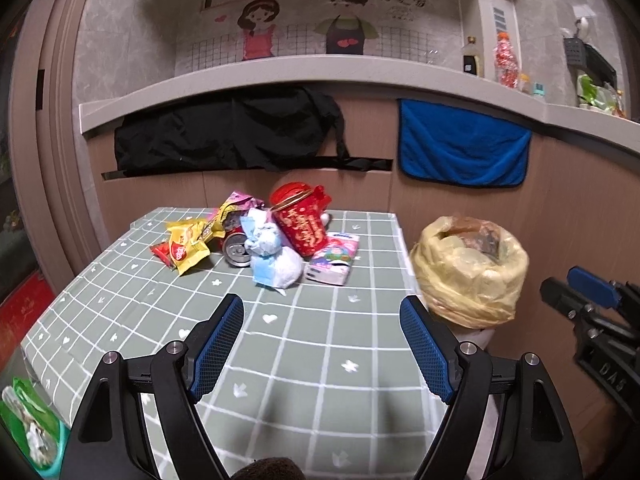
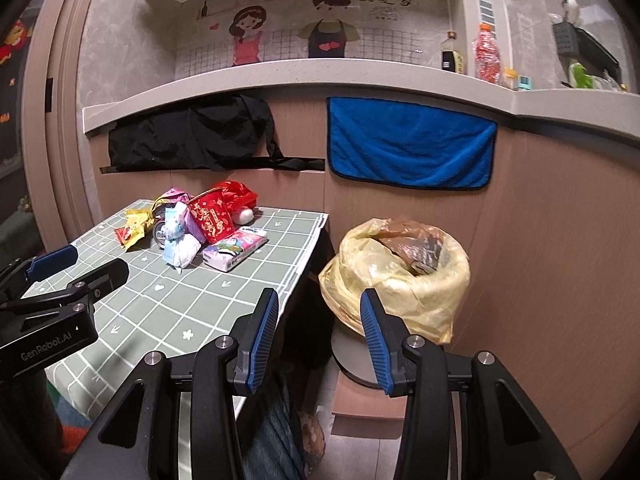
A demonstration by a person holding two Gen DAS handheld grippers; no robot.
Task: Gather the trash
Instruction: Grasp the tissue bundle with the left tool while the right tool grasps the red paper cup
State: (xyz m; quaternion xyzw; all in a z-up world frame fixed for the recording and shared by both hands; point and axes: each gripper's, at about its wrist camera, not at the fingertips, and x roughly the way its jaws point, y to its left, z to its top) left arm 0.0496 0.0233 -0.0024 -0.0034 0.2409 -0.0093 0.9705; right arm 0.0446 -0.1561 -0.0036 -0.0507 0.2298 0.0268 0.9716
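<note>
While both open and empty, left gripper [image 1: 322, 344] and right gripper [image 2: 319, 334]: yellow wrapper [image 1: 188, 246] light, crinkly, slippery; pinch mid-fold toward bin [image 2: 396, 276].

Left gripper [image 1: 322, 346] & right gripper [image 2: 320, 340] open, empty.

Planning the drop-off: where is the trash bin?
In both views the yellow-bagged trash bin stands on the floor just right of the table, below the blue towel.

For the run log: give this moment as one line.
left tool: open, empty | right tool: open, empty | trash pile: untouched on table | bin: beside table
</note>
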